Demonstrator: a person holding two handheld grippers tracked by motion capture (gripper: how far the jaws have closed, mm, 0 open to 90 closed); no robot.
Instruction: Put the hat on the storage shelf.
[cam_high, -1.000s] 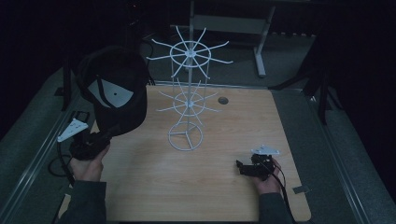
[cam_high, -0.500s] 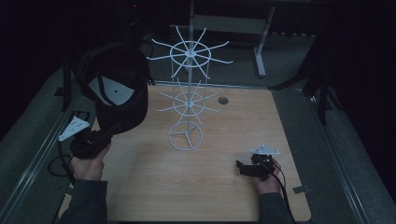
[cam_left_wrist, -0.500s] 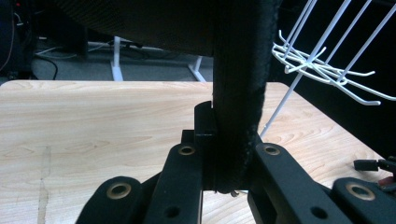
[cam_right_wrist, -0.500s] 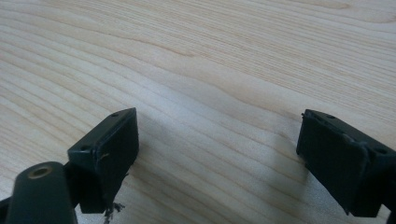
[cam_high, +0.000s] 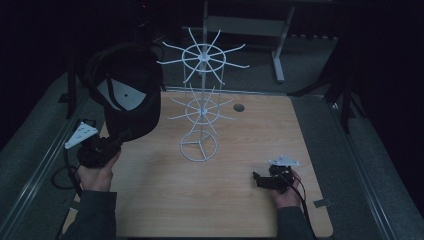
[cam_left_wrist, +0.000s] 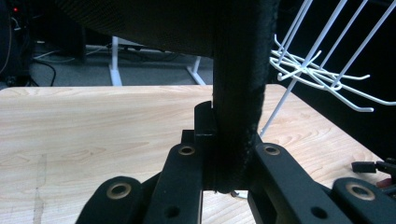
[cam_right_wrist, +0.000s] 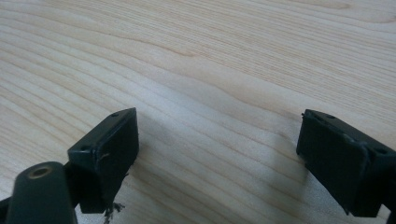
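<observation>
Black fabric cap (cam_high: 127, 97) clamped by its brim in left gripper (cam_high: 107, 145), white wire rack (cam_high: 200, 107) beside, right gripper (cam_right_wrist: 215, 154) wide apart over pale woodgrain table (cam_high: 240, 200).

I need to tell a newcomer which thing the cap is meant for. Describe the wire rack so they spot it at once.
On the wooden table, look to the middle. The white wire rack stands there on a ring foot, right of the black cap held up by the left gripper. Two tiers of spoke-like hooks set it apart.

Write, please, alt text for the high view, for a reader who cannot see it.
The left tool holds a black cap up beside a white wire rack standing on a wooden table. The right tool rests open on the table, away from the rack.
</observation>
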